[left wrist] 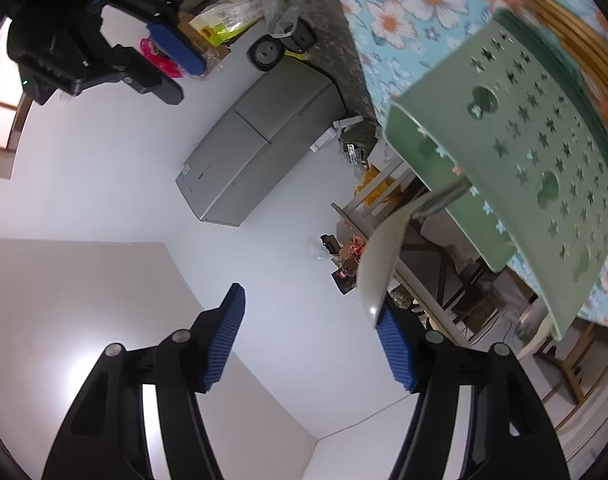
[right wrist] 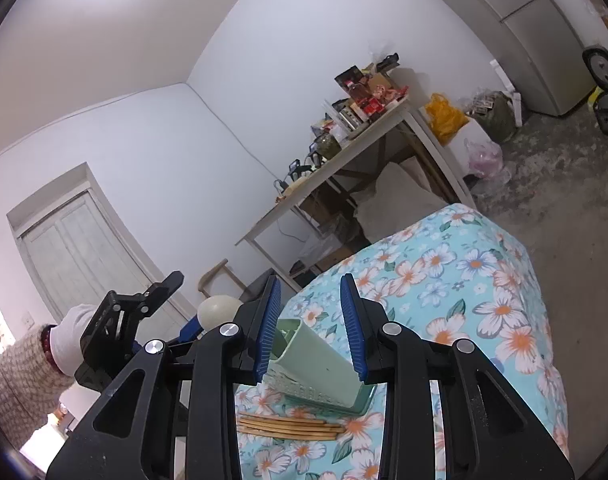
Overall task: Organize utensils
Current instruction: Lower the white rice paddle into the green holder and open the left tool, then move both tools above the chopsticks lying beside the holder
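A pale green utensil holder [left wrist: 516, 148] with star-shaped holes lies tilted on a floral tablecloth [left wrist: 404, 4]. A white soup spoon [left wrist: 378, 256] sticks out of its mouth, and the bowl just reaches the tip of one finger of my left gripper [left wrist: 310, 308]. That gripper is open, with nothing between the pads. In the right wrist view the holder [right wrist: 316, 364] shows in the gap of my right gripper [right wrist: 310, 300], which hovers over it partly open and grips nothing. Bamboo chopsticks [right wrist: 287, 428] lie on the cloth beside the holder's tray [right wrist: 366, 402].
A grey fridge [right wrist: 544, 40] stands against the far wall. A cluttered side table [right wrist: 344, 140] sits beyond the floral table [right wrist: 484, 280]. There is a white door [right wrist: 83, 248] at the left. A person's knitted sleeve [right wrist: 19, 380] holds the left gripper.
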The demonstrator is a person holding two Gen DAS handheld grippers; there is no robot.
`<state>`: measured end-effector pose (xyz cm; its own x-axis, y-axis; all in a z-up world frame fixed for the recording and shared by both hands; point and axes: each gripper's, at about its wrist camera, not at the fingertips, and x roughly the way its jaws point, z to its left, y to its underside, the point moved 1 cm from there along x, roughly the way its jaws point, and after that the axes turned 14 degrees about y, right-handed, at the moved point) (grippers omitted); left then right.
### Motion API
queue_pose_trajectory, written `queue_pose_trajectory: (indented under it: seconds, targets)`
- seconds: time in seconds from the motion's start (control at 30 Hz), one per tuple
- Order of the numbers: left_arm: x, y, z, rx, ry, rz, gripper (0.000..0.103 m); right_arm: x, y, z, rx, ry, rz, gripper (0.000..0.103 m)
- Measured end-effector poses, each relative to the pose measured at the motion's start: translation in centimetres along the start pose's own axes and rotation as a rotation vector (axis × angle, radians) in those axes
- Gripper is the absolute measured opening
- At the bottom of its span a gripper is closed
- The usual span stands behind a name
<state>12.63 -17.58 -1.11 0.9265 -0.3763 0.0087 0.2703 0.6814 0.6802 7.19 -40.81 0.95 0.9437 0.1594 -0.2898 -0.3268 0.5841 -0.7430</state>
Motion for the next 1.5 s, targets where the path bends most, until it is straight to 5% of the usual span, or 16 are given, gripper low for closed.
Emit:
queue_pose_trajectory:
  seconds: [0.17, 0.33, 0.6, 0.73, 0.83, 1.0, 1.13, 1.3, 1.4, 1.5]
  targets:
    - [0.6, 0.3, 1.1, -0.077, -0.007, 0.033, 0.069, 0.3, -0.4, 0.0, 0.001, 0.007, 0.010, 0.032]
    - [-0.6, 1.7, 0.5, -0.036, -0.013, 0.014, 0.081, 1.3, -0.9, 0.1, -0.007, 0.011, 0.033, 0.032]
    - [0.9, -0.9, -0.4, -0.084, 0.034, -0.019, 0.081, 2.0, -1.0, 0.4, -0.005, 0.027, 0.065, 0.032]
    - [0.9, 0.7, 0.1, -0.151, 0.051, 0.038, 0.081, 0.9, -1.6, 0.6, -0.014, 0.052, 0.043, 0.032]
    - [0.5, 3.1, 1.2, -0.341, 0.114, 0.125, 0.081, 0.4, -1.6, 1.2, -0.029, 0.058, 0.036, 0.032]
    - [-1.9, 7.5, 2.0, -0.906, 0.335, 0.239, 0.081, 0.4, 0.1, 2.7, -0.050, 0.062, 0.053, 0.035]
    - [-3.9, 10.6, -0.1, -1.390, 0.517, 0.273, 0.081, 1.4, 3.2, 4.9, -0.104, 0.087, 0.109, 0.047]
    - [-6.8, 12.5, -5.2, -1.957, 0.725, 0.217, 0.081, 3.4, 10.1, 7.6, -0.241, 0.174, 0.254, 0.058]
    - [-7.7, 12.3, -8.2, -2.198, 0.805, 0.186, 0.081, 5.2, 14.4, 8.4, -0.324, 0.267, 0.374, 0.058]
    - [-7.9, 11.1, -10.9, -2.321, 0.855, 0.193, 0.081, 6.5, 18.0, 8.8, -0.408, 0.363, 0.466, 0.058]
